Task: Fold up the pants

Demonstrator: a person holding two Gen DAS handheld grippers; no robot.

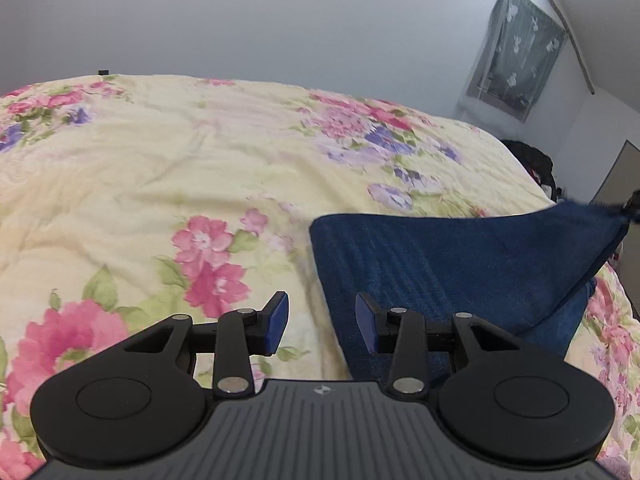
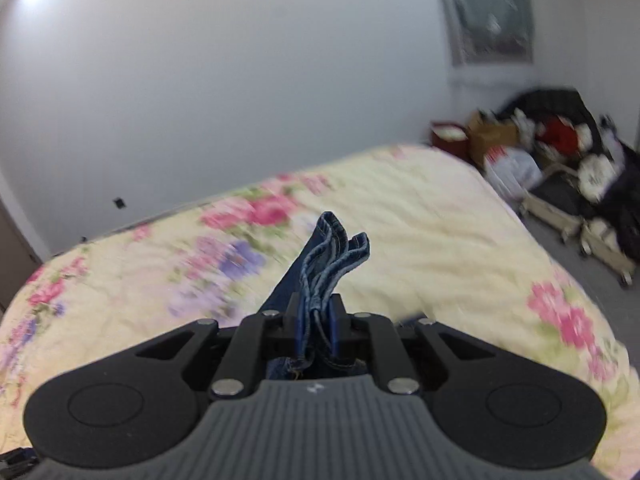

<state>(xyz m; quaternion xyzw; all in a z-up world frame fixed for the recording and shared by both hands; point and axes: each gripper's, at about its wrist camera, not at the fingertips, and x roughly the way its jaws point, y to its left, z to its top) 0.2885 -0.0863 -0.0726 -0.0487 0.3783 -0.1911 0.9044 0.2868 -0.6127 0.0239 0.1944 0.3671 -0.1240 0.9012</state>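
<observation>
Denim jeans [image 1: 460, 264] lie on the floral bedspread [image 1: 160, 168], one hemmed end raised, pinched by the right gripper [image 2: 316, 332]. Left gripper [image 1: 322, 322] hovers spread and empty. Folding-over seems underway; next, lay that end across squarely.

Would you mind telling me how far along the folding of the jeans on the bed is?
Done: the jeans look at least partly doubled, since several stitched denim edges sit bunched together in the right gripper. In hand: that gripper is shut on them and lifts one end off the floral bedspread. Left: the left gripper is open and empty beside the denim; the lifted end is not yet laid over.
</observation>
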